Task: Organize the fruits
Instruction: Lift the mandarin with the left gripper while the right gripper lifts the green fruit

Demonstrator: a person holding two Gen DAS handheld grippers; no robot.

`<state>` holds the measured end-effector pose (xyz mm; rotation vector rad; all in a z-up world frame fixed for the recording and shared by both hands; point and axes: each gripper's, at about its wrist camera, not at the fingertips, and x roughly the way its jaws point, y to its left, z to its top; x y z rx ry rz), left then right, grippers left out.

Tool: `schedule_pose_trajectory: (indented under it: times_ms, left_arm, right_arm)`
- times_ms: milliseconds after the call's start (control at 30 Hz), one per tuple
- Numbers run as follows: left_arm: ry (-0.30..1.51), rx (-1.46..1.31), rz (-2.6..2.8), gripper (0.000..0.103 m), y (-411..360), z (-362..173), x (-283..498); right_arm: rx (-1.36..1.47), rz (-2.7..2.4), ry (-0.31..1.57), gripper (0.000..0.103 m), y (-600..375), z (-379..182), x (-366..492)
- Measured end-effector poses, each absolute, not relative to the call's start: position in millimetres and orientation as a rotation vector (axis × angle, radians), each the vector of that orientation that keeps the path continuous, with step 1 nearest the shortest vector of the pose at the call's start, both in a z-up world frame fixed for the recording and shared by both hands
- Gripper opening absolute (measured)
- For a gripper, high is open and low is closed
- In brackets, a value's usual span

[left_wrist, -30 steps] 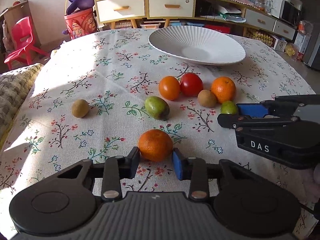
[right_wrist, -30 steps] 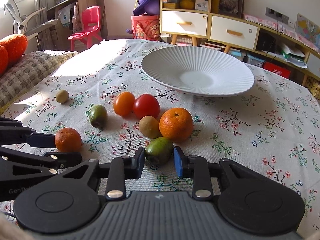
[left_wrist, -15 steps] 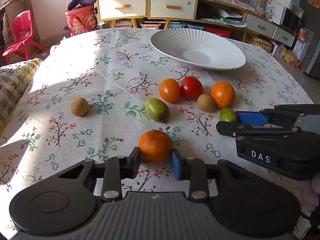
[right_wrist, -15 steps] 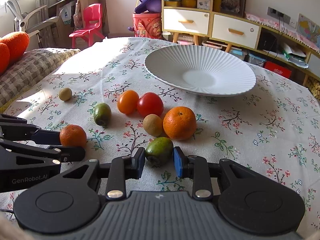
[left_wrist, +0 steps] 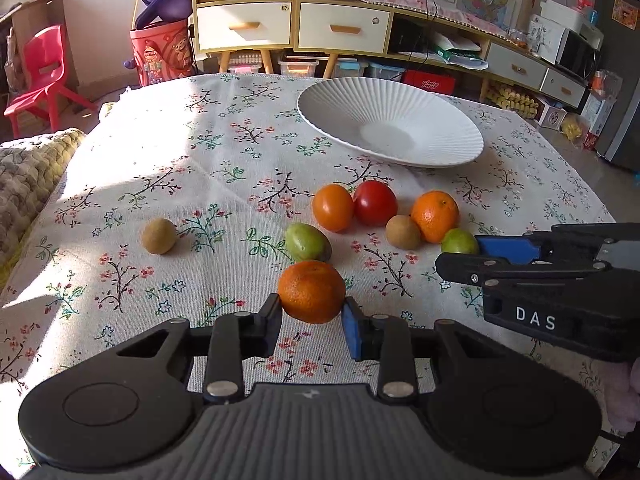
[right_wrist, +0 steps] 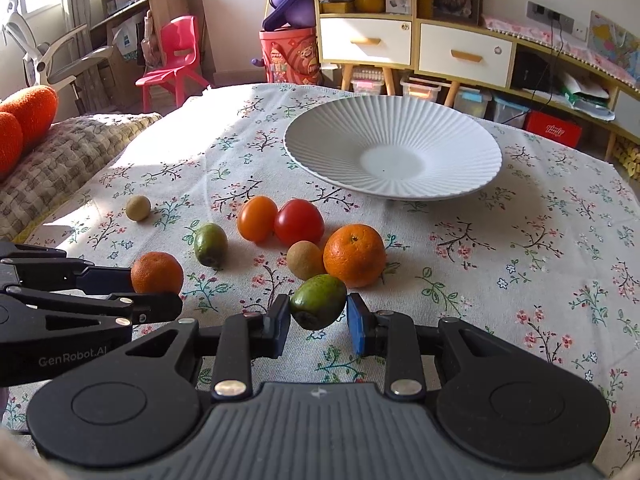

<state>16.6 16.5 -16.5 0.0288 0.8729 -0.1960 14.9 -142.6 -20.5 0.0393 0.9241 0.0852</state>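
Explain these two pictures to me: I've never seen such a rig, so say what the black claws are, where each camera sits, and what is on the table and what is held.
No robot here: a person holds a two-finger gripper in each hand, each with a camera looking along its fingers.

In the left wrist view, the left gripper clamps a small orange.

In the right wrist view, the right gripper clamps a green fruit.

On the floral tablecloth lie a larger orange, a red tomato, an orange tomato, two kiwis and another green fruit. The white ribbed plate behind them holds nothing.
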Motion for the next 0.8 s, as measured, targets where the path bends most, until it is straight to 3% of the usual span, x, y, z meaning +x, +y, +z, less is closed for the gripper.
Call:
schedule_pose_trajectory:
  times_ms: [800]
  left_arm:
    - [0.782,0.027,-0.201,0.016,-4,15,51]
  right_arm:
    - [0.045,0.049,0.852,0.027,-161,12,36]
